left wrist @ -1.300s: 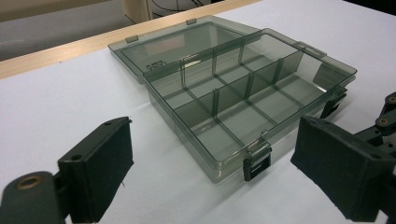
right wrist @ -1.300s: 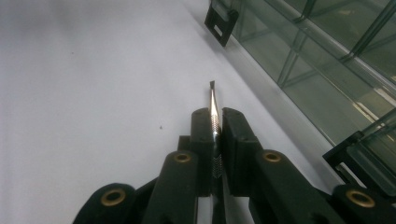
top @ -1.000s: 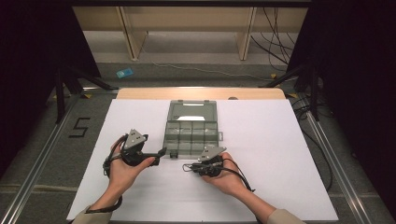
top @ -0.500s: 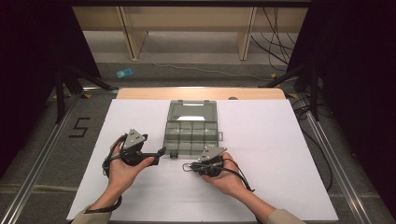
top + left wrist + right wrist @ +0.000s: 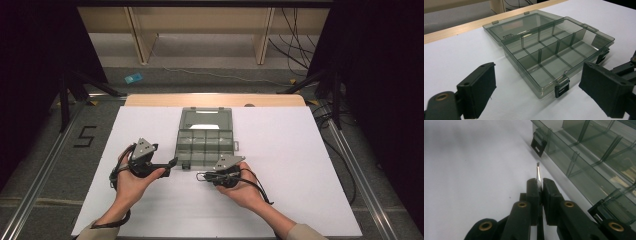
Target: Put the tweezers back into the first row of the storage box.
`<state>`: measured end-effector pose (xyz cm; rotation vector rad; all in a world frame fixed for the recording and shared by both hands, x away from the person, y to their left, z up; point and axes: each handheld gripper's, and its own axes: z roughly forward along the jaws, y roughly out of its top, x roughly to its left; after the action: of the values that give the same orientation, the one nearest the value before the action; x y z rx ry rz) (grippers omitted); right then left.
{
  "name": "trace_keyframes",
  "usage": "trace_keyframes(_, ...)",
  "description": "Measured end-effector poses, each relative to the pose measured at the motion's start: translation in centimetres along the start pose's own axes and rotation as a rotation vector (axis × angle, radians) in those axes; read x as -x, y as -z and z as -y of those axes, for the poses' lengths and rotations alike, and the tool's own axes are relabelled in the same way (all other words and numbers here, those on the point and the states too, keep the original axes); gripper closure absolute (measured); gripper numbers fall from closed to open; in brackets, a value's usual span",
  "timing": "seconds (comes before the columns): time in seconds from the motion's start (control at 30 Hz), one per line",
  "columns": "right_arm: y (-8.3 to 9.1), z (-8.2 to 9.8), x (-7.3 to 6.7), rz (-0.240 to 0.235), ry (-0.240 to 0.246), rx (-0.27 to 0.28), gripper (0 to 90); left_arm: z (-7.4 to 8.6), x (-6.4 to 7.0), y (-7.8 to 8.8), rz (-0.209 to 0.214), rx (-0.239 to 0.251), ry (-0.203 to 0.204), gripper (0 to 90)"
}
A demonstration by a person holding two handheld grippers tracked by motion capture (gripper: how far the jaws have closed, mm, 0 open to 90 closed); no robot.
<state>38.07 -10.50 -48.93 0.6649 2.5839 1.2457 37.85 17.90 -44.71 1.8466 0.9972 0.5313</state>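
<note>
My right tongs (image 5: 538, 185) are clamped on a thin metal bit (image 5: 538, 173), tip just beside the open organizer box (image 5: 554, 53) on the white counter (image 5: 300, 165). Left tongs (image 5: 549, 92) are wide open, empty. I'd steady the box's near corner first, then lower the bit into a compartment.

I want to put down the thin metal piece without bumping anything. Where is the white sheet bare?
The white sheet is bare right of the open compartment box, and left of it up to the sheet's edge. The near strip is crowded: left tool and right tool, clamping the metal piece.
</note>
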Motion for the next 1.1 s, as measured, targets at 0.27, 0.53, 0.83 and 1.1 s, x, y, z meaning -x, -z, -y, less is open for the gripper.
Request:
trace_keyframes(0.27,0.4,-0.3,0.2,0.008,0.001,0.016,84.7,0.0,-0.1,0.0,-0.002,0.009,-0.004,12.2)
trace_keyframes(0.53,1.2,-0.8,0.7,0.023,-0.008,0.031,84.6,0.0,-0.1,0.1,-0.004,0.008,0.003,12.2)
trace_keyframes(0.83,2.0,-1.2,1.5,0.047,-0.020,0.050,84.6,0.0,-0.1,0.0,-0.003,0.008,0.006,12.3)
trace_keyframes(1.1,2.5,-1.6,2.2,0.070,-0.017,0.071,84.6,0.0,-0.1,0.0,-0.006,0.006,-0.003,12.3)
